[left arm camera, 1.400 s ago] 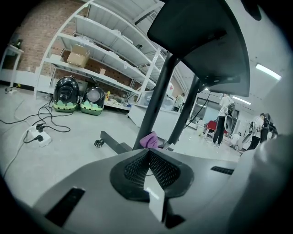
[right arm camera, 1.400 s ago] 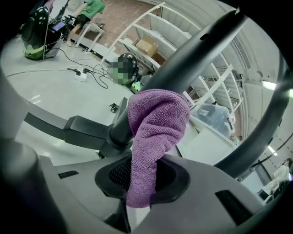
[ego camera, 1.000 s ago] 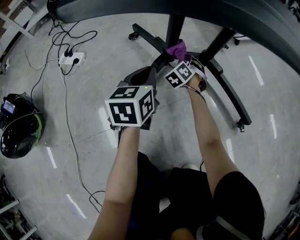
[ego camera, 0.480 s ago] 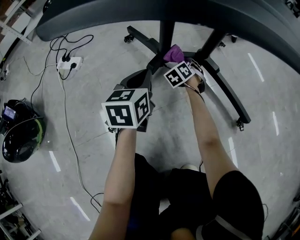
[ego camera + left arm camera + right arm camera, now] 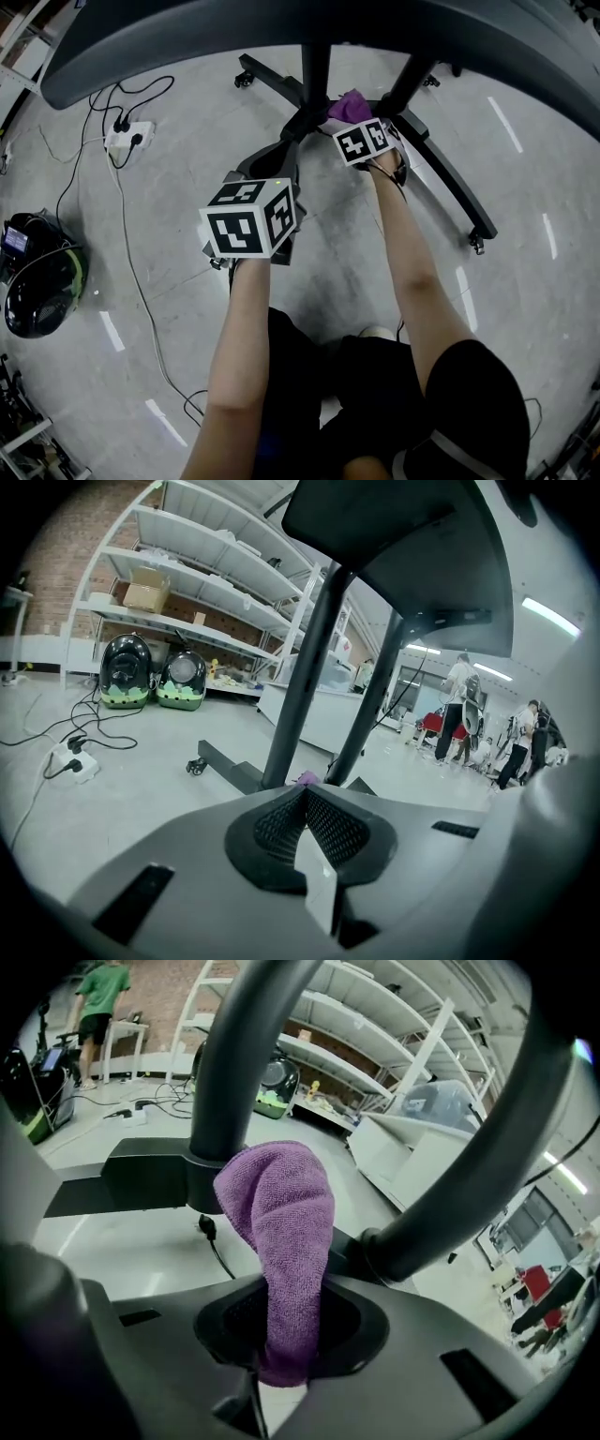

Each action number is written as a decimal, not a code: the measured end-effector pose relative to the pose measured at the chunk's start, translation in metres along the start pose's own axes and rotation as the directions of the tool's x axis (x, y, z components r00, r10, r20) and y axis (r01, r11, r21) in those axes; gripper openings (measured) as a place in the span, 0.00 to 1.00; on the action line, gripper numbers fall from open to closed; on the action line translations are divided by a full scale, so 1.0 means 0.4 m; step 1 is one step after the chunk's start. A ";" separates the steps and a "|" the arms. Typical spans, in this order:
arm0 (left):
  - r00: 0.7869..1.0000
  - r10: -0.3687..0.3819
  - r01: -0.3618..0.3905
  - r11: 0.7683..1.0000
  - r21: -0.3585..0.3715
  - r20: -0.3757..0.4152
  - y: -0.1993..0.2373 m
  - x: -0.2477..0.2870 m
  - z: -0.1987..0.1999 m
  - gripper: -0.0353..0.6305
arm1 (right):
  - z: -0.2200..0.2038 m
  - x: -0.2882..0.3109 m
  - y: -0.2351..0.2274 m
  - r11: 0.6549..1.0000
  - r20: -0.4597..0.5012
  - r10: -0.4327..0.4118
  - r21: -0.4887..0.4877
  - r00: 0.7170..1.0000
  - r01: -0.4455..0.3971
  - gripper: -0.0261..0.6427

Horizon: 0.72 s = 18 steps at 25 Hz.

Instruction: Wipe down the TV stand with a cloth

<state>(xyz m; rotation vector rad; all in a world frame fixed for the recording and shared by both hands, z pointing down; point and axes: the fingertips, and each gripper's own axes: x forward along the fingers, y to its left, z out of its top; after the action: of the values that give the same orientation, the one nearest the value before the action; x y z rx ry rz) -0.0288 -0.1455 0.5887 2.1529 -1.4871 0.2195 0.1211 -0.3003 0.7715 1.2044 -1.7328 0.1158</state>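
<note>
A purple cloth (image 5: 281, 1213) hangs folded out of my right gripper (image 5: 286, 1312), which is shut on it. The cloth lies against the foot of the TV stand's left post (image 5: 234, 1063); a second post (image 5: 469, 1176) slants at the right. In the head view the cloth (image 5: 352, 103) sits between the two posts, just ahead of the right gripper (image 5: 359, 119), over the stand's black wheeled base (image 5: 450, 187). My left gripper (image 5: 289, 148) is held short of the base, to the left; its jaws (image 5: 305, 794) are shut with nothing between them.
A white power strip (image 5: 128, 138) with trailing cables lies on the grey floor at the left, and a black helmet-like object (image 5: 42, 286) further left. The dark screen (image 5: 281, 28) overhangs the stand. Shelving (image 5: 187, 583) and people (image 5: 459, 710) stand in the background.
The right gripper and cloth have shifted slightly further in toward the stand's posts. The left gripper has stayed almost where it was, still shut.
</note>
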 end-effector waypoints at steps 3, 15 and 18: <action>1.000 -0.004 0.004 1.000 -0.001 -0.005 -0.004 0.007 -0.002 0.06 | -0.023 0.005 -0.026 0.999 -0.020 -0.012 0.044 1.000 0.013 0.17; 0.999 -0.030 0.030 1.000 -0.004 -0.016 -0.017 0.027 -0.015 0.06 | -0.074 -0.015 -0.102 0.990 -0.042 -0.061 0.123 0.997 0.065 0.17; 0.999 -0.042 0.042 0.999 -0.004 -0.017 -0.027 0.032 -0.018 0.06 | -0.038 -0.044 -0.112 0.989 0.004 -0.074 0.131 0.997 0.073 0.17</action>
<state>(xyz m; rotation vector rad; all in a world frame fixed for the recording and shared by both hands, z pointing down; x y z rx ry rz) -0.0130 -0.1496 0.5967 2.1719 -1.4299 0.2197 0.1654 -0.3027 0.7474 1.3645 -1.7075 0.1832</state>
